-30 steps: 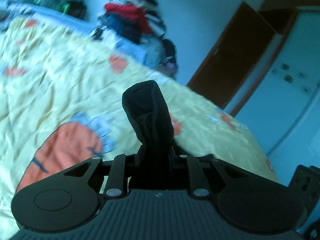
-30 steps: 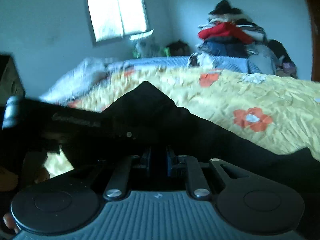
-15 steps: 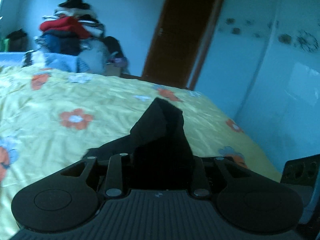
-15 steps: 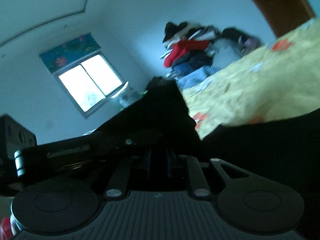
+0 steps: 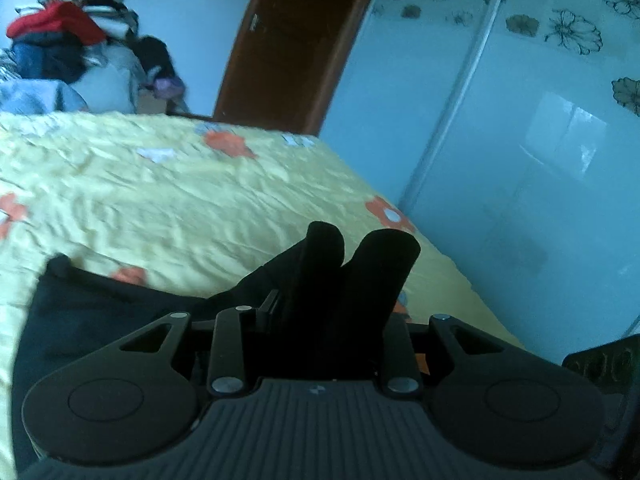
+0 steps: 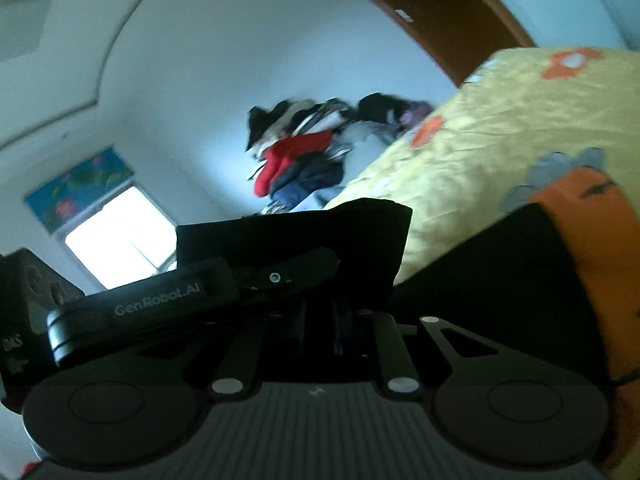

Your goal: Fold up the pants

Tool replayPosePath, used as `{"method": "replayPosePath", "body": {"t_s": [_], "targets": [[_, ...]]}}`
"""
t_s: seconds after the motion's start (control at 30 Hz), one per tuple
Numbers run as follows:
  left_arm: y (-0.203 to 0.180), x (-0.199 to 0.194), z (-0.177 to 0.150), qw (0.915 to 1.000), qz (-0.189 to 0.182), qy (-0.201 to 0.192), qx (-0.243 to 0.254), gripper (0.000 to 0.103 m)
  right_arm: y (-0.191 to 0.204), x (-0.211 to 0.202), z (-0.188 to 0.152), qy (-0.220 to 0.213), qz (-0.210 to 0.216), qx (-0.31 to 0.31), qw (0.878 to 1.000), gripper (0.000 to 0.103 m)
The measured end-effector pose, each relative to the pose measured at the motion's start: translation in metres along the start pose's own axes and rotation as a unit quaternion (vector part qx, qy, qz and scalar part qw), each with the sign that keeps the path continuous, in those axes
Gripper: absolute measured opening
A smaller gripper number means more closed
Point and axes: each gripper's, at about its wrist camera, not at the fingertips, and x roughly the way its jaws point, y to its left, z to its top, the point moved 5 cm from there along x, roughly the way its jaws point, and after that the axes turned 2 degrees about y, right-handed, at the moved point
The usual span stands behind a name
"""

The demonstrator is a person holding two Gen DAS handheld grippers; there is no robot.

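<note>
Pants (image 5: 104, 320) lie dark on the yellow bedsheet (image 5: 168, 208), spread out below and to the left of your left gripper (image 5: 362, 248), with one edge rising up to its fingers. Those fingers (image 5: 324, 240) stand a little apart, and the cloth runs up against the left one; the frame is too dark to say whether anything is pinched, so treat that corner as loose. Your right gripper (image 6: 336, 320) has its jaws drawn together on a folded black flap of the same pants (image 6: 352, 232), which stands up just ahead of it, while more of the fabric drapes away to its right over the sheet (image 6: 500, 128).

Your next move likely turns on this: the held edge runs across between your two hands, and the bulk of the garment lies beneath and beyond them on the bed. Your right hand has the surer hold, so it should lead in laying the fold down flat.

Across the right view sits a black arm (image 6: 160, 300) of the other tool, printed "GenRobot.AI". A clothes heap (image 6: 304, 152) sits well beyond the bed.
</note>
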Motion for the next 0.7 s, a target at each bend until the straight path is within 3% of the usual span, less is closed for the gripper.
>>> {"method": "replayPosePath", "body": {"t_s": [0.1, 0.4, 0.43, 0.6, 0.7], "targets": [[-0.011, 0.015, -0.005, 0.9999, -0.007, 0.011, 0.002, 0.034, -0.017, -0.007, 0.006, -0.005, -0.012, 0.020, 1.000, 0.008], [-0.040, 0.037, -0.019, 0.9985, -0.034, 0.036, 0.022, 0.036, -0.049, -0.035, 0.009, -0.018, -0.043, 0.042, 0.998, 0.008], [-0.042, 0.039, -0.022, 0.9984, -0.037, 0.039, 0.019, 0.038, -0.053, -0.038, 0.008, -0.016, -0.049, 0.043, 0.998, 0.008], [-0.043, 0.041, -0.030, 0.9936, -0.080, 0.080, -0.010, 0.078, -0.059, -0.060, 0.007, -0.012, -0.078, 0.040, 0.996, 0.009], [-0.051, 0.027, -0.030, 0.9922, -0.096, 0.076, 0.027, 0.080, -0.068, -0.076, 0.014, -0.017, -0.119, 0.025, 0.992, 0.011]]}}
